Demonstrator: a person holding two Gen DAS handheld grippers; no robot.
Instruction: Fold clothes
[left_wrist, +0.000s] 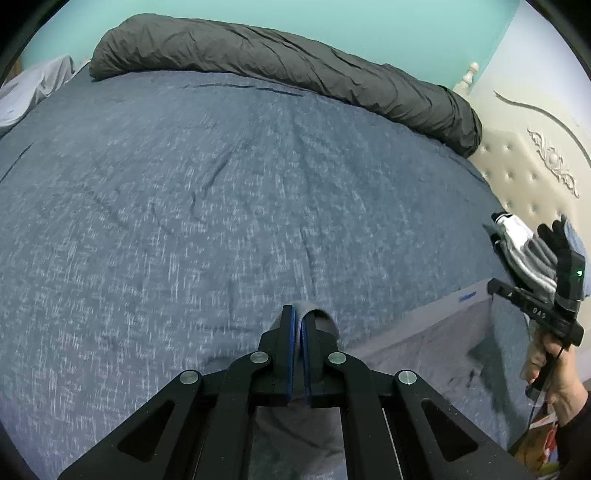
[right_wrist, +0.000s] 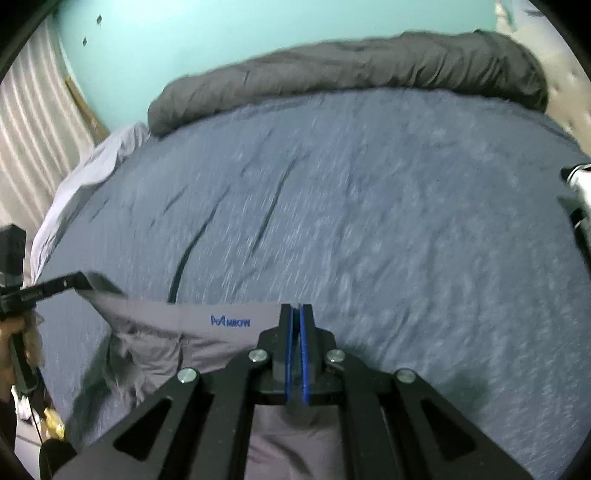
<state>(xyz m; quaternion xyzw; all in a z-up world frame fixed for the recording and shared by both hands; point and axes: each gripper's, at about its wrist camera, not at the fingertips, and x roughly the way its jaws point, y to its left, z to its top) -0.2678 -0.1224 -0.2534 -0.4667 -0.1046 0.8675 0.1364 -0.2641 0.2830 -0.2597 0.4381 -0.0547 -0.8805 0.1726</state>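
Note:
I hold a grey garment (right_wrist: 207, 332) with a blue brand print on its waistband, stretched between both grippers above the blue bed cover (left_wrist: 221, 206). My left gripper (left_wrist: 297, 314) is shut on one end of the waistband; grey cloth bulges past its blue pads. My right gripper (right_wrist: 296, 308) is shut on the other end. In the left wrist view the garment (left_wrist: 436, 339) hangs at the lower right, with the right gripper (left_wrist: 496, 287) pinching its corner. In the right wrist view the left gripper (right_wrist: 86, 280) shows at the left edge, gripping the garment.
A rolled dark grey duvet (left_wrist: 295, 70) lies along the far side of the bed. A stack of folded grey, white and black clothes (left_wrist: 524, 251) sits near the cream tufted headboard (left_wrist: 535, 173). A pale sheet (right_wrist: 92, 173) hangs at the left bed edge.

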